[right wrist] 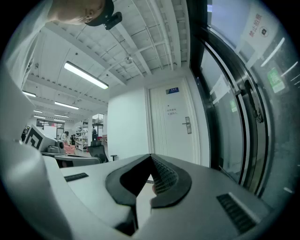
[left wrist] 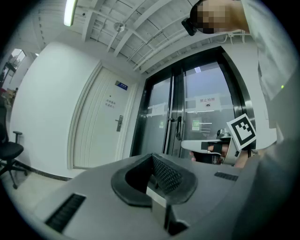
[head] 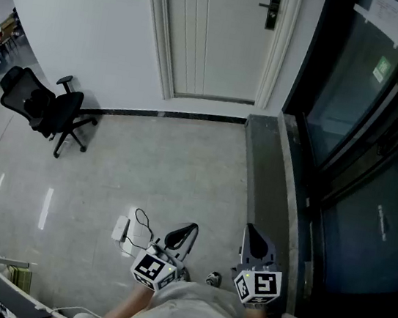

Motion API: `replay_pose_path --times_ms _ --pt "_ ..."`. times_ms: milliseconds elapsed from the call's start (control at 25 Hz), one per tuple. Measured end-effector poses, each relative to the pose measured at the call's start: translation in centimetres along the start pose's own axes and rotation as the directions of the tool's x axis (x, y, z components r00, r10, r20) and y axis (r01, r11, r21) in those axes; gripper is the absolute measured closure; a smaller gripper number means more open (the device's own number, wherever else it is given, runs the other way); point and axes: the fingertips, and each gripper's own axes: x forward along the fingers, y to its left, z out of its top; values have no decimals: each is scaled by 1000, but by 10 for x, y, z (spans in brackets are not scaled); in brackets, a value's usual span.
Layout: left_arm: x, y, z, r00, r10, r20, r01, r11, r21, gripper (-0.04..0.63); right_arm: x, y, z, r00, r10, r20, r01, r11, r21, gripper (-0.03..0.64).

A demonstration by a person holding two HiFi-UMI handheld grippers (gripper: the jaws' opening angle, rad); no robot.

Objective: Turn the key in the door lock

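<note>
You stand well back from the door (head: pixel 217 39), at the far end of a bare floor (head: pixel 174 173). The door is closed, and the lock (head: pixel 273 10) is a dark plate with a lever on its right edge. At this range I cannot tell whether a key is in it.

- Left gripper (head: pixel 187 228): held low and close to your body, pointing level towards the door. Its jaws are pressed together at the tips, and I cannot make out anything pinched between them.
- Right gripper (head: pixel 251 233): carried beside the left one, tipped a touch downward. Its jaws are fully closed. There is a pale sliver low in the gap, but I cannot say whether that is a key or part of the tool.
- Both read as a carrying pose. The jaws are closed and tucked in for the walk and are not set up for work. My read is that the approach to the door comes first and nothing at the lock is under way yet.

Surroundings:
- An office chair (head: pixel 44 105) stands off to your left by the wall, well clear of the straight line to the door.
- Glass doors (head: pixel 370 106) run along your right, behind a grey ledge (head: pixel 261 164).
- A white adapter (head: pixel 122 229) with a black cable lies on the floor just ahead of the left gripper. It could catch a foot.

Containers: none are in reach. The shelves (right wrist: pixel 84 133) in the right gripper view are too far and too small to show what they hold.
</note>
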Motion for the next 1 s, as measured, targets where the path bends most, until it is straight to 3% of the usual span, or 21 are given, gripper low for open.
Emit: replay_pose_path --times_ms 1000 --pt "48 -22 0 1000 23 -11 -23 999 31 590 -12 -61 3 999 -31 22 30 999 9 615"
